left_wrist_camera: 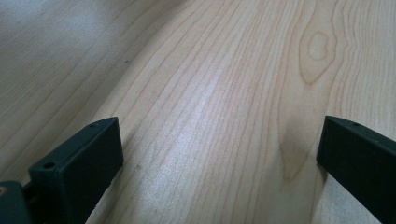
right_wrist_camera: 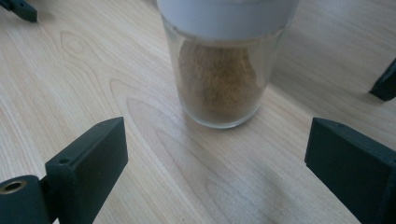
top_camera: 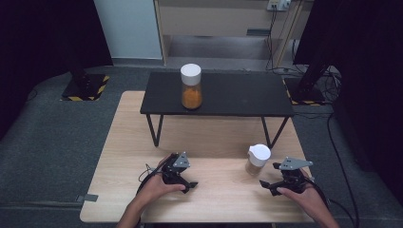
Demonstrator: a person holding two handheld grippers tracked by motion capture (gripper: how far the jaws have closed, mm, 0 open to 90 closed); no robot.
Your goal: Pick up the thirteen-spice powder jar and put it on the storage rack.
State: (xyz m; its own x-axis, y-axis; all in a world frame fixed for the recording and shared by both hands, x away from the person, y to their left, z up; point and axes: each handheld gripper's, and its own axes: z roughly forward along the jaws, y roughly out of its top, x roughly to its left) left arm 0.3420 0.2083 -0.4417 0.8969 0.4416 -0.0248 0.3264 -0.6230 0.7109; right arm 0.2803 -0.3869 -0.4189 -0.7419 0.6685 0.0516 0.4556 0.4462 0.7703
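A small glass jar [top_camera: 257, 160] with a white lid and brown powder stands on the wooden table [top_camera: 214, 137], at the front right. My right gripper [top_camera: 269, 175] sits just right of it, low over the wood. In the right gripper view the jar [right_wrist_camera: 219, 84] stands a short way ahead of the right gripper [right_wrist_camera: 217, 158], whose jaws are open and apart from the glass. My left gripper [top_camera: 186, 183] rests at the front left. Its open jaws frame bare wood in the left gripper view [left_wrist_camera: 219, 154]. A taller jar [top_camera: 191, 88] of orange powder stands on the black side table [top_camera: 237, 95].
The black side table stands across the back of the wooden table on thin legs [top_camera: 154, 129], one foot [right_wrist_camera: 385, 84] showing beside the small jar. Bare wood lies between the two grippers. The wooden table's front edge [top_camera: 190, 221] runs just behind the hands.
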